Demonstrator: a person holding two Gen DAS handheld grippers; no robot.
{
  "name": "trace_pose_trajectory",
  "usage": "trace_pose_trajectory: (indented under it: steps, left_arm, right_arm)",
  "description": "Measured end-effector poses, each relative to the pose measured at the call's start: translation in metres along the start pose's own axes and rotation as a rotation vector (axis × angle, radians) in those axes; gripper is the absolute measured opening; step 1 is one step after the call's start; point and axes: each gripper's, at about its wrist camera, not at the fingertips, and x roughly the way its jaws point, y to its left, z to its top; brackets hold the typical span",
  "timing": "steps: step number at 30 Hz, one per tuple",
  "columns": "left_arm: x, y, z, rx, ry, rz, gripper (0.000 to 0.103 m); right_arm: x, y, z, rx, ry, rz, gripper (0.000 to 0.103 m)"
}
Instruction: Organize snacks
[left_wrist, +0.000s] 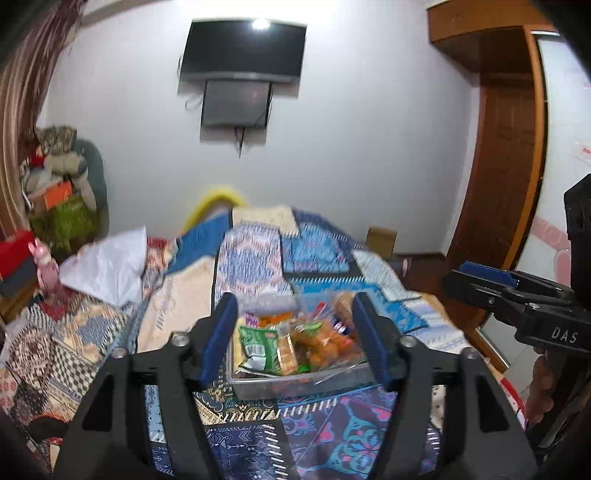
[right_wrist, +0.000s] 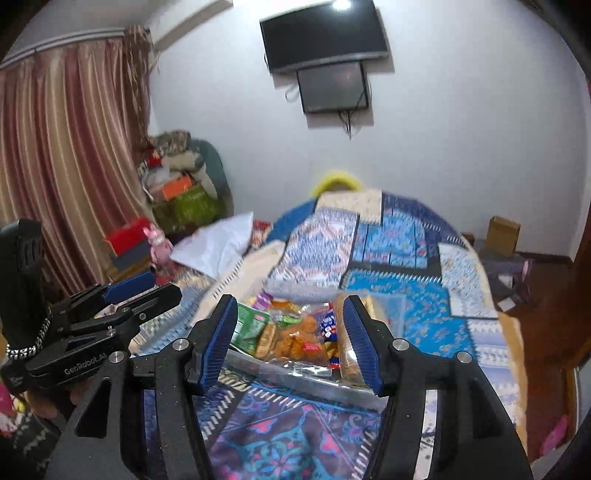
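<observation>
A clear plastic box sits on the patterned bedspread, filled with several snack packets. A green packet lies at its left, orange snack bags in the middle, a long biscuit pack at the right. My left gripper is open and empty, held above the bed just before the box. My right gripper is open and empty, likewise just before the box. Each gripper shows at the other view's edge.
The bed runs away to a white wall with a TV. A white pillow lies at the left. Piled bags and boxes stand far left. A wooden door is right.
</observation>
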Motion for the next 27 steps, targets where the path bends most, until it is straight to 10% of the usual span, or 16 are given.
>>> trace_pose_trajectory:
  steps: [16,27]
  left_arm:
    - [-0.076,-0.025,-0.002,0.004,-0.127,-0.003,0.101]
    - [-0.074,-0.030,-0.010,0.014,-0.115,0.018,0.101]
  right_arm:
    - [-0.075,0.028,-0.019,-0.049,-0.169,-0.048,0.102]
    - [-0.077,0.020,-0.029,-0.014,-0.164,-0.067,0.103]
